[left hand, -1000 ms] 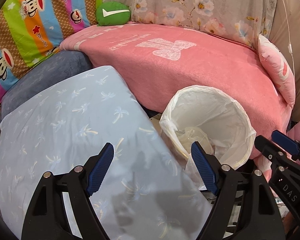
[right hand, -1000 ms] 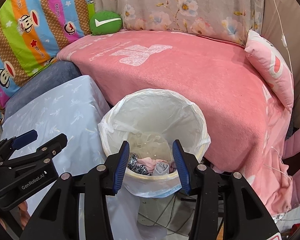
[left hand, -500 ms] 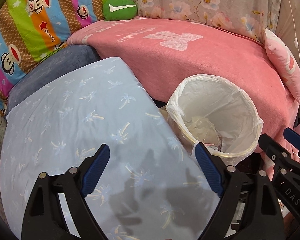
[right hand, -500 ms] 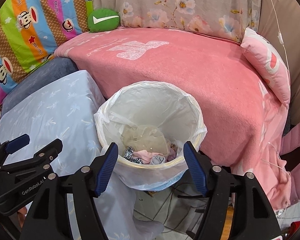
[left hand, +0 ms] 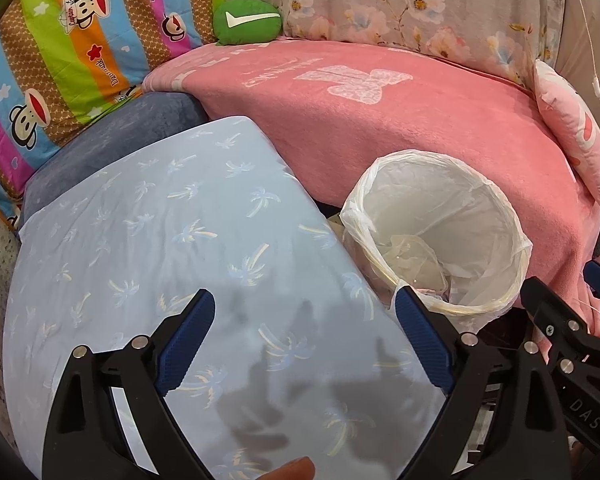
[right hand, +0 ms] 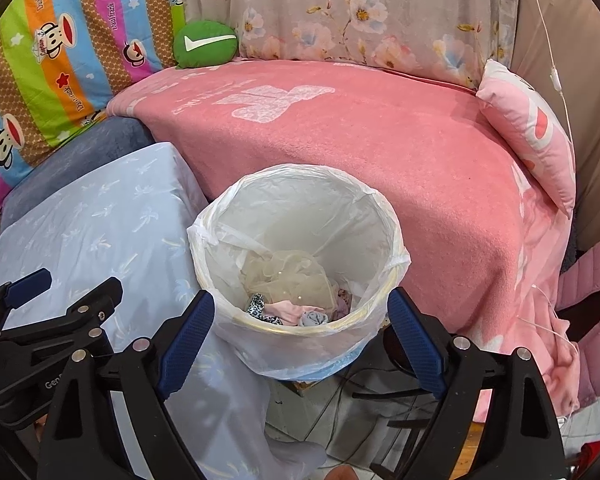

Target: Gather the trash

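step: drop done, I judge | right gripper (right hand: 296, 344) over bin (right hand: 300, 320), jaws just opening, empty | left gripper (left hand: 304, 344) just opening, empty, above blue cloth (left hand: 160, 240) | next: find more trash

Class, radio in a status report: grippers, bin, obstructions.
Left gripper and right gripper open, just widened, nothing between. Lined trash bin holds fabric scraps. Nothing blocking.

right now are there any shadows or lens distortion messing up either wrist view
Left wrist view: dark gripper shadows fall on the light blue palm-print cloth just past the left gripper; fisheye bends the pink blanket edge. Right wrist view: evenly lit, sharp inside the lined trash bin, black vignette in the corners.
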Demonstrator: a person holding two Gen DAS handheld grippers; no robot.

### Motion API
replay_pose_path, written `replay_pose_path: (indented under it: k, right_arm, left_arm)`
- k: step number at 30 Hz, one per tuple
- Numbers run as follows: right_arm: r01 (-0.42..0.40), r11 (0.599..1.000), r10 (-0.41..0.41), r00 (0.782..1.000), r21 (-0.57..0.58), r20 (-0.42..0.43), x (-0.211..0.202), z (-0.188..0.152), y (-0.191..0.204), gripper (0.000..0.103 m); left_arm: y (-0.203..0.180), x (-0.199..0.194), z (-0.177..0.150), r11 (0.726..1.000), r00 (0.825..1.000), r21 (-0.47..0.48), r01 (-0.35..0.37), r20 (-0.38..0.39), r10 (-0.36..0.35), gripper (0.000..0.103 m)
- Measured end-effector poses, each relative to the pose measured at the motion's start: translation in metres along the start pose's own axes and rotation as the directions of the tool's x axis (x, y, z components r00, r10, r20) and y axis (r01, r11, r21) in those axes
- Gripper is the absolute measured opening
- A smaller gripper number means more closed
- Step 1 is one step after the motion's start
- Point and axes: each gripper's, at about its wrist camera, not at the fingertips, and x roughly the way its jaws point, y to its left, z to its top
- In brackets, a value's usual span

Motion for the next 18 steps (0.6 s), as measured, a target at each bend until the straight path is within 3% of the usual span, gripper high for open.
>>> replay_pose_path:
  k: [12,14,18]
  right_arm:
    - [0.049,0.999,-0.049,0.999,-0.016,0.024,-0.0057,-0.0034,0.0002,0.088]
    - [0.042,0.999,-0.042,0.999,-0.005,0.016,-0.0045,-0.0036,-0.0029,0.098]
    - [0.047,0.999,-0.047,0.999,0.002,0.016,-0.0038,-0.0047,-0.0067,0.098]
  left_arm:
    - [-0.0023,-0.0019,-0.0004,1.000,1.000,0.003,-0.013,0.013,0.013,0.091]
    - [-0.0025,-0.0021,0.0001,1.000,1.000,0.002,-0.023,0.015,0.023,0.092]
    - [-0.0019,-0.0023,0.0008,1.000,1.000,-0.005,-0.022,0.014,0.022,0.095]
